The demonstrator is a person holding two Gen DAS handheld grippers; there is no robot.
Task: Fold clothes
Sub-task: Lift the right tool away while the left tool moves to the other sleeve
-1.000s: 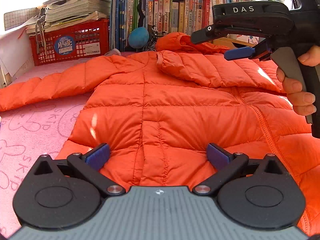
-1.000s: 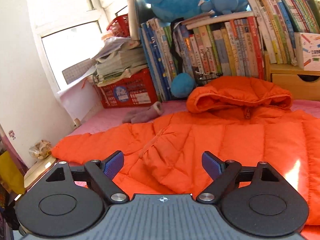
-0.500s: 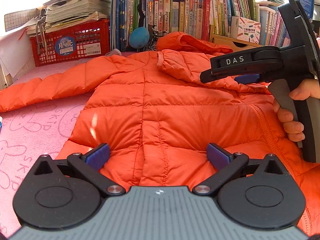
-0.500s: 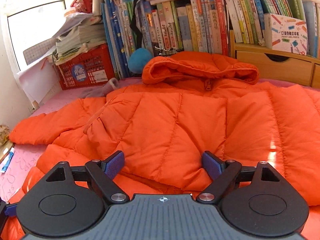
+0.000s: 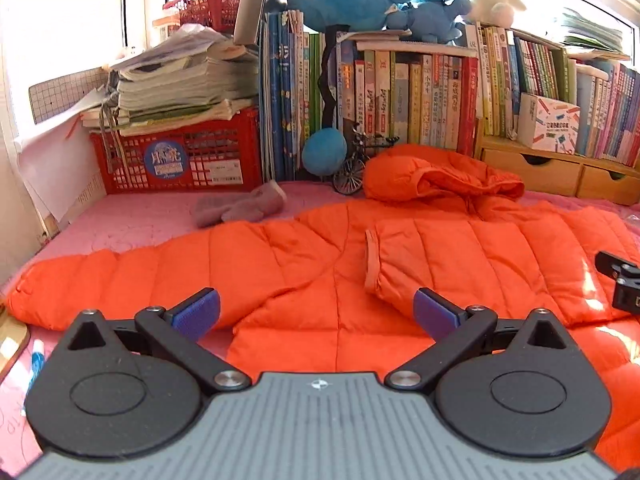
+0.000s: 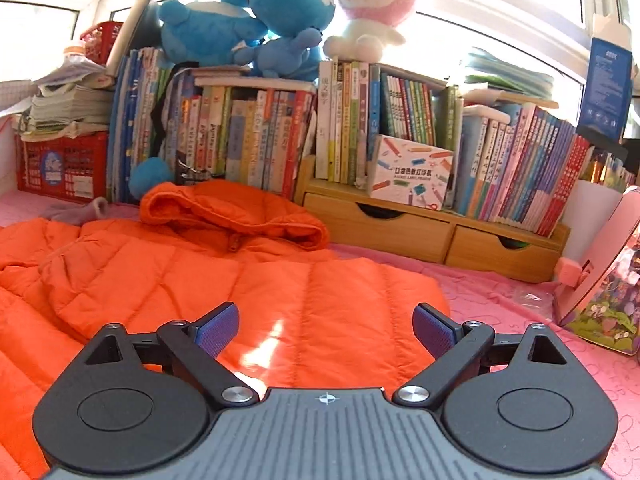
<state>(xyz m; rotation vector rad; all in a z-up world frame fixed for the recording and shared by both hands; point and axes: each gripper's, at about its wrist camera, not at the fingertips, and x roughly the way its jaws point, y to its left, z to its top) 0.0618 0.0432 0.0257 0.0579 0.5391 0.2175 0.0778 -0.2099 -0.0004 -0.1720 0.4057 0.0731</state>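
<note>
The jacket (image 5: pixel 400 264) lies flat on the bed (image 5: pixel 140 224) in the middle of the frame. Its hood (image 5: pixel 432 176) sits behind it. Books (image 5: pixel 400 100) stand along the back. A crate (image 5: pixel 180 160) sits at the upper left, papers (image 5: pixel 176 84) on top. Toys (image 6: pixel 280 12) sit on the books.

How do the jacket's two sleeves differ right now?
The left-side sleeve lies stretched straight out across the pink mat; the other sleeve is folded in over the jacket body. Its cuff shows; the outstretched one's end is rounded, cuff unclear. Both are orange and quilted.
</note>
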